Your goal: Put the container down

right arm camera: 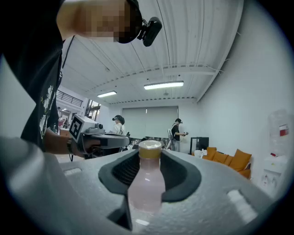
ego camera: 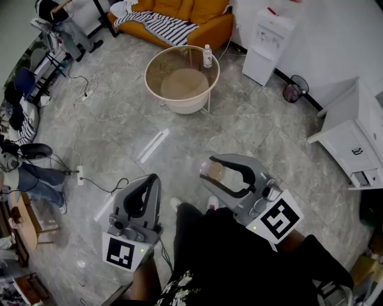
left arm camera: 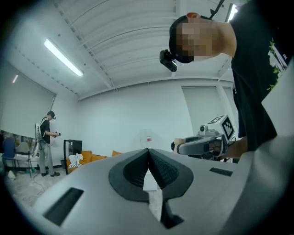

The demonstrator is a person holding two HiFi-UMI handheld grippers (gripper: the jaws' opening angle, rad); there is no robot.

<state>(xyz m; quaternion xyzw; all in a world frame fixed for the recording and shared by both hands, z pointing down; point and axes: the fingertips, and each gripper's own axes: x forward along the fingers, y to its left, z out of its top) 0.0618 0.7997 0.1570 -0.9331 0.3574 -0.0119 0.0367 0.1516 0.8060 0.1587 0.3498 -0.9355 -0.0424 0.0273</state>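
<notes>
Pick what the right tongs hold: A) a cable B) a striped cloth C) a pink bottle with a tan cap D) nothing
C: the pink bottle sits clamped between the right tongs in the right gripper view.

Likely an office lounge: sofa [ego camera: 179,12], water dispenser [ego camera: 269,45].

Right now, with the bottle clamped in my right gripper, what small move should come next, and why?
Probably carry the right gripper forward toward the round table: its jaws clamp the bottle in mid-air over the floor, well short of the tabletop, the likeliest place to set it.
</notes>
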